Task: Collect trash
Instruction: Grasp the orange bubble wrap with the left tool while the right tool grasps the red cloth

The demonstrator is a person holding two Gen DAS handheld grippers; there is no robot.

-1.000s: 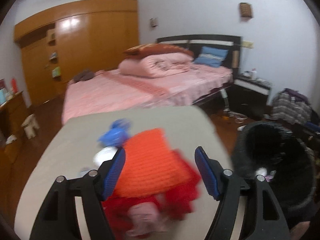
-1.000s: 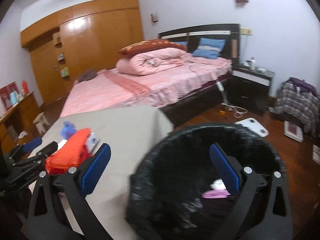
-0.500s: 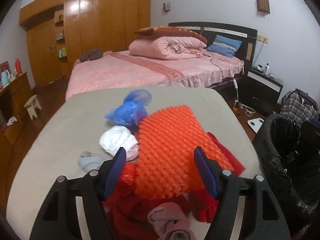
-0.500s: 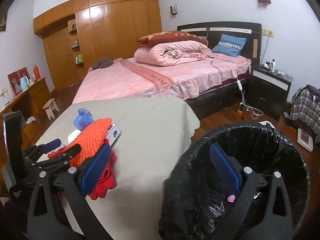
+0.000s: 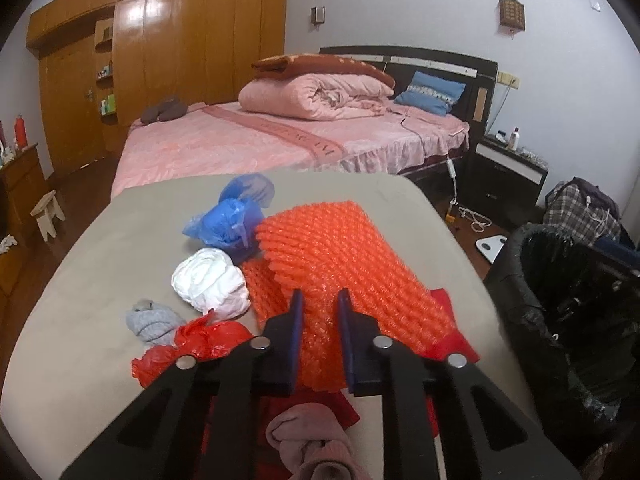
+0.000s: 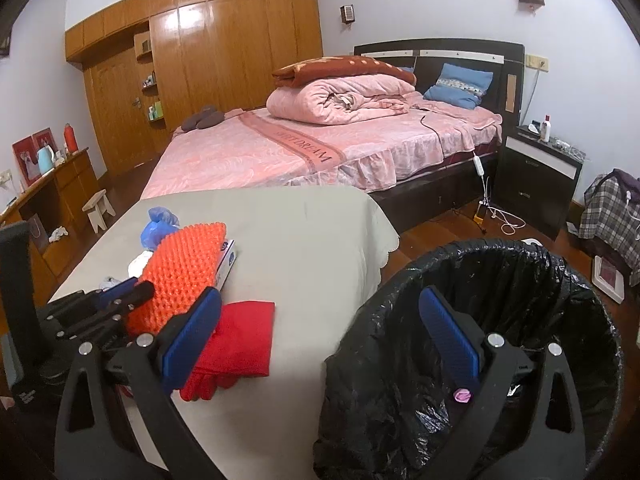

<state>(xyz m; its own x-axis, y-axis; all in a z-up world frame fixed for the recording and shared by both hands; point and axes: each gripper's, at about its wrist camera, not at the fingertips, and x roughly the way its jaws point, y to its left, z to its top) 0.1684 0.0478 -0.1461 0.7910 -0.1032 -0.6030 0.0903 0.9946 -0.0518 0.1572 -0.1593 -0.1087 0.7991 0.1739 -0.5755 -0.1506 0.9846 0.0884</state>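
The left gripper is seen with its jaws closing on the near edge of the orange bubble wrap, which is pinched and crumpled between the blue pads. The wrap lies on the grey-covered table, over a red cloth and a small box whose corner shows at its far side. To its left, a crumpled white bag and a blue plastic bag are found touching it, with a small grey wad and a red plastic bag nearer the gripper. A pinkish cloth is seen under the gripper's frame.

The right gripper is held wide apart with nothing between its pads; its left pad hangs over the table's edge and its right pad over the mouth of the bin. The bin, lined with a black bag, stands on the wooden floor just beside the table, and a small pink scrap is visible inside it. A pink-covered bed is seen beyond the table.
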